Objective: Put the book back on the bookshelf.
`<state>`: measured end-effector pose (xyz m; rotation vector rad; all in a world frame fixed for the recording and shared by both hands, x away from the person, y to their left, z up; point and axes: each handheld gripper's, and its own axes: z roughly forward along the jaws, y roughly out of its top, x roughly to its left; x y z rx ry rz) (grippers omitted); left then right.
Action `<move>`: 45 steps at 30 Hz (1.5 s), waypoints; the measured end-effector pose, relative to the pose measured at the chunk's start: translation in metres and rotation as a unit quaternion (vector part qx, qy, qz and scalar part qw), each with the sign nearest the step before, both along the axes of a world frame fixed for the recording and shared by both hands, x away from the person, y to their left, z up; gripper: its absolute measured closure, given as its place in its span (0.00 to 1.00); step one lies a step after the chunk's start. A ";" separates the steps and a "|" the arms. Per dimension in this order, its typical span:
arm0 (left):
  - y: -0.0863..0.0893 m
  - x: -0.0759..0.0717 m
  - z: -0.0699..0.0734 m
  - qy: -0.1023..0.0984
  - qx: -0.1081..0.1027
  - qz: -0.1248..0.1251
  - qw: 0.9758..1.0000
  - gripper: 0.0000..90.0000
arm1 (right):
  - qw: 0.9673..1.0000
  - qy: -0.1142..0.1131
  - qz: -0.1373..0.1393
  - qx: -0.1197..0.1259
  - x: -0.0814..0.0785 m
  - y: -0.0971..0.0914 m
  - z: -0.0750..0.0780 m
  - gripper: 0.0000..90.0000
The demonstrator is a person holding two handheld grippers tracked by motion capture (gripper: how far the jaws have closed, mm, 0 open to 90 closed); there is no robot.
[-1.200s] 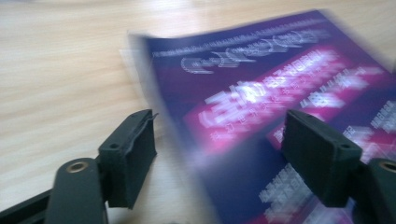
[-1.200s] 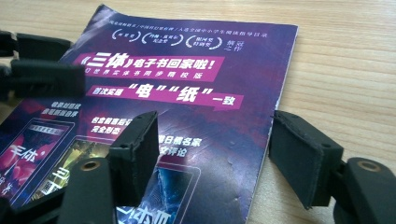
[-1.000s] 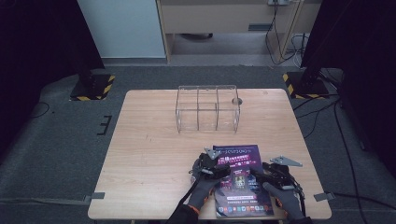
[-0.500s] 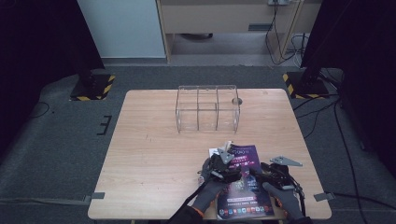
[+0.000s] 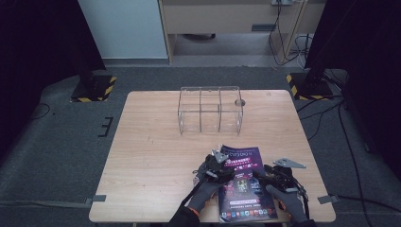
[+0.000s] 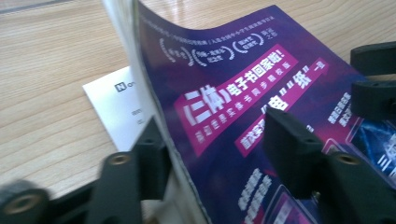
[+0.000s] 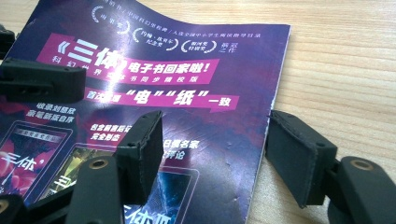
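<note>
**A:** Compared with the frame a second back, the left hand-held gripper (image 5: pixel 218 166) has slid in along the left edge of the glossy purple magazine with pink banners and white print (image 5: pixel 243 182), and that edge now curls up off the light wooden counter (image 5: pixel 156 156). Its jaws have just been closing, with the lifted cover between them.

**B:** Yeah, in the left gripper view the cover (image 6: pixel 224 116) stands up right between its two black jaws, one jaw behind the pages and one on the printed face. There's a gap at the front jaw though, so I'd call it half spread, not pinching yet. A white printed sheet (image 6: pixel 119 109) peeks out underneath, just past the jaw.

**A:** And the right hand-held gripper (image 7: pixel 212 149)?

**B:** Spread as well, straddling the magazine's right edge: one jaw resting over the cover, the other out on bare counter beside it. Looks like it's steadying, not gripping.

**A:** So the step is opening or lifting the cover?

**B:** My guess. To do it well: close the left one gently near the edge so the page doesn't crease, keep the right one pressing down so the whole thing doesn't slide, then lift slowly. The clear acrylic divided box (image 5: pixel 210 109) sits well ahead of both grippers, out of the way.
</note>
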<state>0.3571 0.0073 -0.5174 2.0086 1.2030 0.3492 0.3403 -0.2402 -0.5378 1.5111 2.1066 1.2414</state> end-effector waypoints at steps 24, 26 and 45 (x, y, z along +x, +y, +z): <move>-0.012 -0.007 -0.005 -0.026 0.063 -0.046 0.997 0.36 | 1.000 0.000 0.001 -0.001 0.000 0.000 0.000 0.40; -0.012 -0.007 -0.004 -0.027 0.061 -0.027 0.997 0.41 | 1.000 0.000 0.001 -0.001 0.000 0.000 0.000 0.40; 0.005 -0.004 -0.003 -0.024 -0.001 0.002 1.000 0.90 | 1.000 0.002 0.000 0.003 0.000 0.000 0.000 0.40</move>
